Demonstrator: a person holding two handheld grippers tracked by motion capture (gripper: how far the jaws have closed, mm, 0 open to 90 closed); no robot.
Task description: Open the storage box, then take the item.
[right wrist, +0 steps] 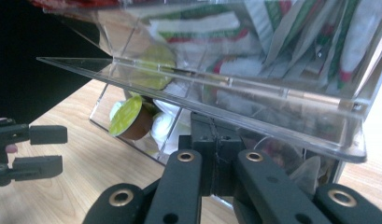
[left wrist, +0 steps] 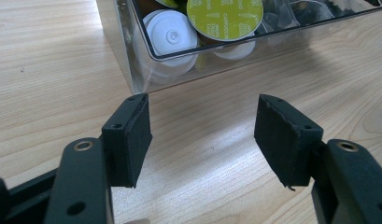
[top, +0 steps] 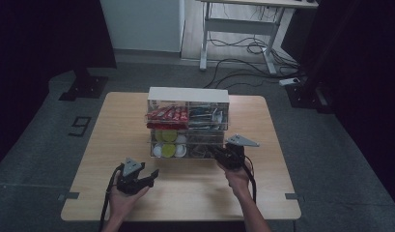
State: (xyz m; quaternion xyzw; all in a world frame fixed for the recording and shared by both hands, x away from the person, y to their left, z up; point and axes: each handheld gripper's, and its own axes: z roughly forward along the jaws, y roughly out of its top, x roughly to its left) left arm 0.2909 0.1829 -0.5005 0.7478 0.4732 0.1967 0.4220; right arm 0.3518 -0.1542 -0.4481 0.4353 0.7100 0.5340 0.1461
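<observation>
A clear plastic drawer organiser (top: pixel 188 96) stands mid-table. It holds red packets (top: pixel 167 114), sachets (right wrist: pixel 319 42), and green-lidded (left wrist: pixel 224 18) and white capsules (left wrist: pixel 172 35). My left gripper (top: pixel 151 176) (left wrist: pixel 202 130) hovers low over the wood, just short of the capsule drawer's front corner. It is open with nothing between its pads, and it also appears at the left edge of the right gripper view (right wrist: pixel 53 149). My right gripper (top: pixel 215 152) (right wrist: pixel 212 140) is shut, its tips against the lower right drawer front under a clear projecting drawer edge (right wrist: pixel 202 77). Whether a thin lip is pinched I cannot tell.
The wooden table (top: pixel 113 145) has bare wood left, right and in front of the organiser. On the floor behind are a white desk frame (top: pixel 238 29), loose cables (top: pixel 253 48) and black stand bases (top: pixel 84 87).
</observation>
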